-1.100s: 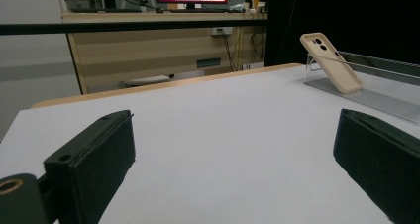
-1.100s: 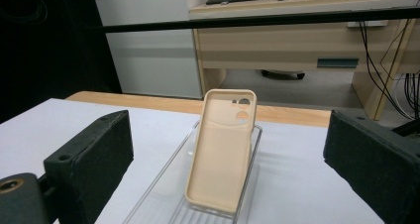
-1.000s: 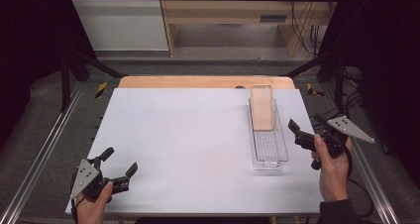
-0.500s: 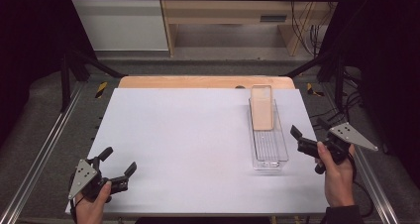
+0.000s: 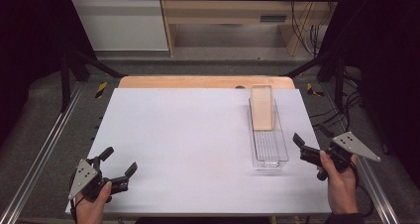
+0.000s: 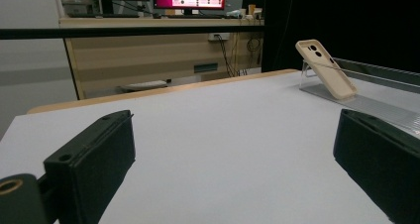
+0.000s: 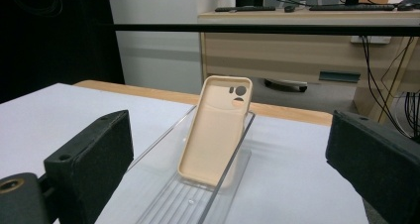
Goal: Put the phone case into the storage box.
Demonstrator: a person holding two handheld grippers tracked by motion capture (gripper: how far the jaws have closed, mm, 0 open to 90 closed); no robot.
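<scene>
Right gripper (image 5: pixel 306 145) is near the right edge of the white surface (image 5: pixel 188 135), jaws wide apart and holding nothing, just beside the clear tray (image 5: pixel 270 152). Inside this tray a beige phone case (image 5: pixel 261 113) leans tilted at the far end. Left gripper (image 5: pixel 119 167), also apart and holding nothing, stays at the near left corner, with much free surface between them
</scene>
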